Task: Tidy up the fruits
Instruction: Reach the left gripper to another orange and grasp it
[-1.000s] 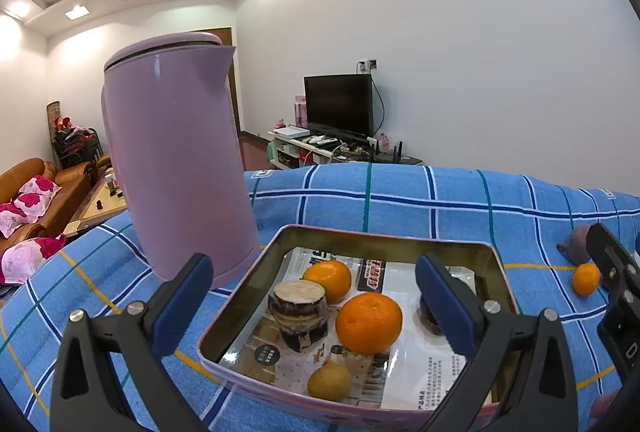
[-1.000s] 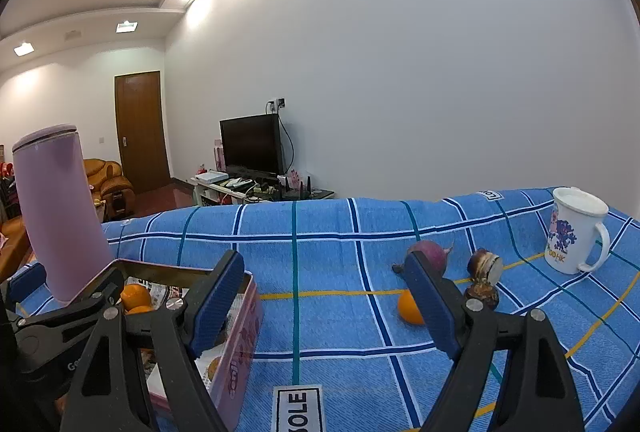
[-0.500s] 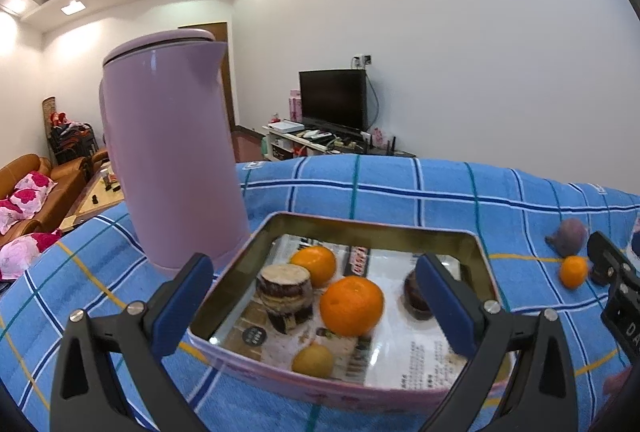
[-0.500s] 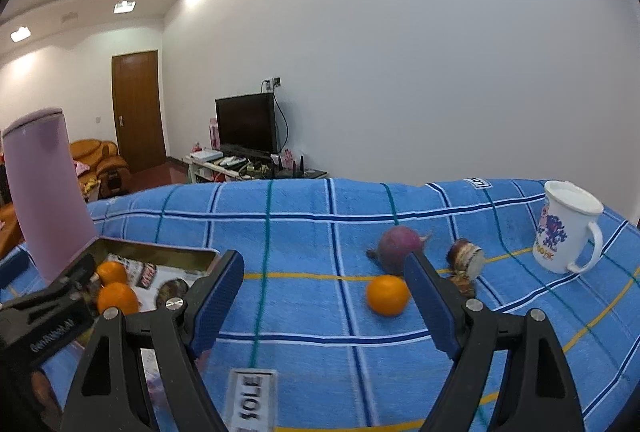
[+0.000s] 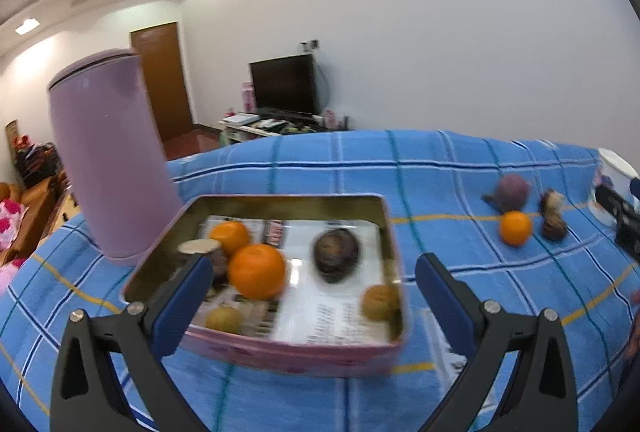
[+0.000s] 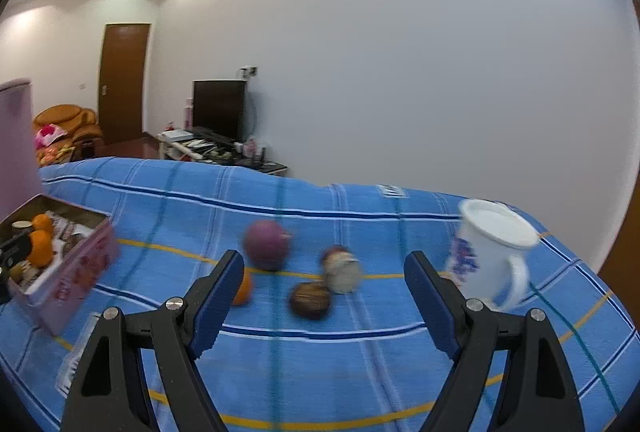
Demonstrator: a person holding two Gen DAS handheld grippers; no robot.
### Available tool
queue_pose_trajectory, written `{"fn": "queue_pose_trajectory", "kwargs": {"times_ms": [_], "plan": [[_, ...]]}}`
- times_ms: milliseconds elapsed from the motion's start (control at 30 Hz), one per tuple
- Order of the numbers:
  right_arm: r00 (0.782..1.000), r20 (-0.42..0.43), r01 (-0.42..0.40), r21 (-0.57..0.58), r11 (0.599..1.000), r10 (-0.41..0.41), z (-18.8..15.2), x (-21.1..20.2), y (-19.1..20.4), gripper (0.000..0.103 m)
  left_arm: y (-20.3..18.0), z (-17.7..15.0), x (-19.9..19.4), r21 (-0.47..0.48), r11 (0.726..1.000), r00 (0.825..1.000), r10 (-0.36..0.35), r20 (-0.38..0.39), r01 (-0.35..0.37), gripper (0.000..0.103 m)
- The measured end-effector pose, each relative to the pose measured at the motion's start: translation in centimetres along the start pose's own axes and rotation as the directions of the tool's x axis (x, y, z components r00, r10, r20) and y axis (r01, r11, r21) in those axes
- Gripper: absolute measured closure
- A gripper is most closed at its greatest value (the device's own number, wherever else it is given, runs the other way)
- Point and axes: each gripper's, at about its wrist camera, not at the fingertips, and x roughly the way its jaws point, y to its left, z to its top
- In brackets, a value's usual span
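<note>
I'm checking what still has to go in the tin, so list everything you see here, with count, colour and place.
tin: one, pink outside, gold inside, on the cloth, paper-lined
oranges in tin: two, orange, left half
dark fruit in tin: one, brown-purple, middle
small fruits in tin: two, yellow-brown, near wall
cut fruit in tin: one, dark with pale top, left side
kettle: one, lilac, behind tin's left corner
loose orange: one, orange, right of tin
purple fruit: one, purple, behind that orange
brown fruits: two, blurred, beside them
mug: one, white, far right
tablecloth: one, blue checked
left gripper: open, before tin
right gripper: open, empty
</note>
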Motion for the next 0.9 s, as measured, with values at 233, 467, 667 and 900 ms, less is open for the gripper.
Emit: {"fn": "queue_pose_trajectory", "kwargs": {"times_ms": [233,467,667,900], "plan": [[0.999,-0.041,0.039,0.132,0.990,-0.034,-0.3,0.8,-4.7,0.020,-5.5,0.8,0.2,0.049,0.994,0.994,-0.097,-0.047,0.099,0.000],[0.992,-0.119,0.057,0.203,0.977,-0.033,-0.8,1.7,-6.7,0.020,-12.0,2.9,3.4,0.071,0.988,0.985,-0.127,-0.113,0.135,0.001],[0.986,-0.166,0.047,0.244,0.969,-0.006,-1.1,2.5,-7.6,0.019,-15.4,3.5,8.2,0.019,0.986,0.957,-0.155,-0.244,0.165,0.020],[0.974,-0.227,0.057,0.310,0.949,0.016,-1.7,3.5,-8.9,0.019,-18.5,4.0,10.1,0.022,0.970,0.936,-0.225,-0.270,0.240,0.033]]}}
